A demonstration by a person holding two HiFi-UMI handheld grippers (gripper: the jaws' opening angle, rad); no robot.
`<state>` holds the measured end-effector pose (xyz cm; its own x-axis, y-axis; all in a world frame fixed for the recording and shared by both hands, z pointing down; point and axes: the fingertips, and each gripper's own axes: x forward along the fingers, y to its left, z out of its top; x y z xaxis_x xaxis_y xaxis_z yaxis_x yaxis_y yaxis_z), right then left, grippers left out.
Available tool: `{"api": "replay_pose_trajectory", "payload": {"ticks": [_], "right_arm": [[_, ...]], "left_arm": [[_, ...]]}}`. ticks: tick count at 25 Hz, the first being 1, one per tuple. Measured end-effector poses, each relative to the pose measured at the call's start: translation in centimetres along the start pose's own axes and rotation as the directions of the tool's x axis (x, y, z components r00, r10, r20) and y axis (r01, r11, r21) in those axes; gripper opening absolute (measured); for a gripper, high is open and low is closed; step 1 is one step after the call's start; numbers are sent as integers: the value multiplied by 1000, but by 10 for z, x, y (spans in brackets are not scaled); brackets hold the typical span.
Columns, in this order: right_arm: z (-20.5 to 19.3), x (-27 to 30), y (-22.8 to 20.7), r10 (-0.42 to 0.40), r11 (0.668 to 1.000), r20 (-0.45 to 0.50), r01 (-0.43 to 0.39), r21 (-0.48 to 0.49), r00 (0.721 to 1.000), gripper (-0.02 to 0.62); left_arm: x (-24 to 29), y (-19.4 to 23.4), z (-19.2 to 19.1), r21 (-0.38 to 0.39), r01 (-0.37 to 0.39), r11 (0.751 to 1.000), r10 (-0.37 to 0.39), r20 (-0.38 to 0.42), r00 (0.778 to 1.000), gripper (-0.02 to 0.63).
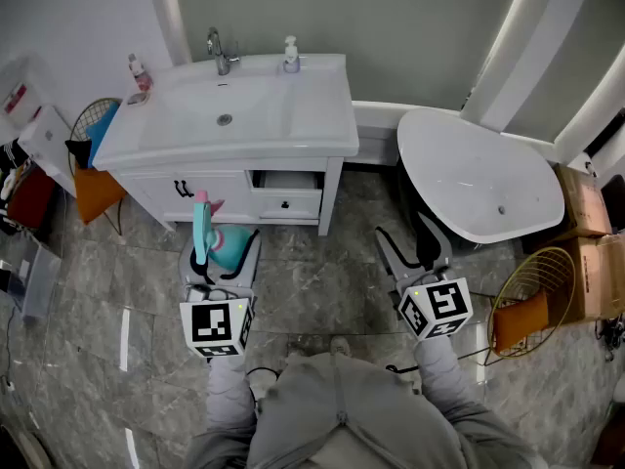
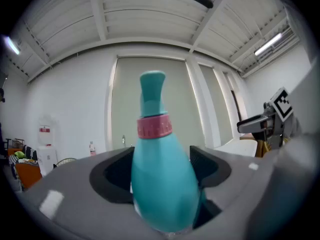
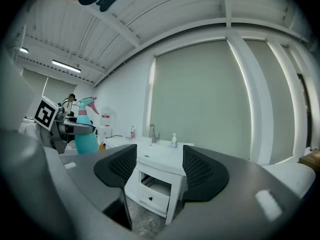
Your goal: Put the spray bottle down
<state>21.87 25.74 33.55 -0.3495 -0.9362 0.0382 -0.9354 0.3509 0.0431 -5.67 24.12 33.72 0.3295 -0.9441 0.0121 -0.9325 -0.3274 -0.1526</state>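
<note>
Head view: the white vanity desk (image 1: 322, 125) has a shallow white sink basin (image 1: 229, 115) set in its top. A chrome tap (image 1: 221, 52) and a small white pump bottle (image 1: 291, 55) stand at the back rim. A small clear bottle with a pink label (image 1: 139, 71) stands at the basin's left corner. Below, one white drawer (image 1: 288, 180) is pulled open; its inside is too small to make out. A white oval bathtub (image 1: 479, 174) stands to the right. Near it, a gold wire basket (image 1: 532, 262) holds an orange cushion (image 1: 513, 322). Brown cardboard boxes (image 1: 586, 233) stand just beside this basket.

The teal plastic spray bottle (image 1: 227, 247) is off the floor, upright, clamped low on its body by the left tongs (image 1: 223, 250), in front of the vanity. In the left gripper view the bottle (image 2: 162, 184) fills the gap between the jaws of the left tongs (image 2: 162, 169), its wide teal body narrowing to a pink ribbed collar and a teal neck. The right gripper view shows its pink trigger and nozzle (image 3: 93, 104).

The right tongs (image 1: 410, 247) hang with the jaws apart and nothing between them (image 3: 159, 169).
</note>
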Motion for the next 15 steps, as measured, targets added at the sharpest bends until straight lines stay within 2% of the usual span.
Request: {"api": "replay_pose_trajectory", "payload": {"ticks": [15], "right_arm": [[2, 5, 2, 6, 1000, 6, -6, -2, 1000, 290]], "left_arm": [[2, 3, 0, 0, -3, 1000, 3, 3, 1000, 390]]}}
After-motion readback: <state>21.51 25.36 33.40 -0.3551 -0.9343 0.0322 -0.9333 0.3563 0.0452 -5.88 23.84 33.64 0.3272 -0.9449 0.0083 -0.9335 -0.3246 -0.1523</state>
